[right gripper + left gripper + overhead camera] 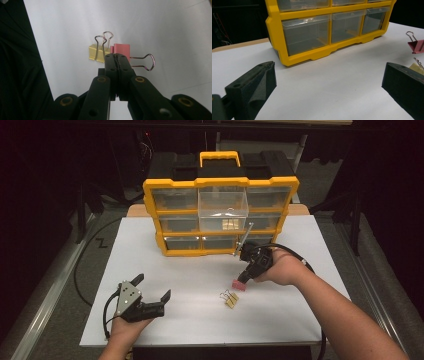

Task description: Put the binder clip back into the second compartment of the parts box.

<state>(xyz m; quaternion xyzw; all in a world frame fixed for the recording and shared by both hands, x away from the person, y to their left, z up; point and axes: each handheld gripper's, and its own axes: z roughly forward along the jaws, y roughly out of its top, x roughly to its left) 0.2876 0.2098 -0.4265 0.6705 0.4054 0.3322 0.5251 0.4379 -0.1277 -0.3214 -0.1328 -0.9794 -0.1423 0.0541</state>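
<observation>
- Progress looks early: right gripper (115, 57), jaws clamped on the pink binder clip (122, 50), holds it above the white table (200, 320) at five o'clock from the yellow organizer (220, 215).
- Yellow binder clip (231, 299) lies at six o'clock of it.
- Open drawer (223, 205) probably waits.
- Left gripper (152, 292): jaws wide, empty.
- No readable writing.

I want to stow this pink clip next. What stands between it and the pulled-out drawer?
Nothing visible. The right gripper holds the pink clip above the table; the open drawer lies beyond, and the yellow clip sits nearer the person.
</observation>
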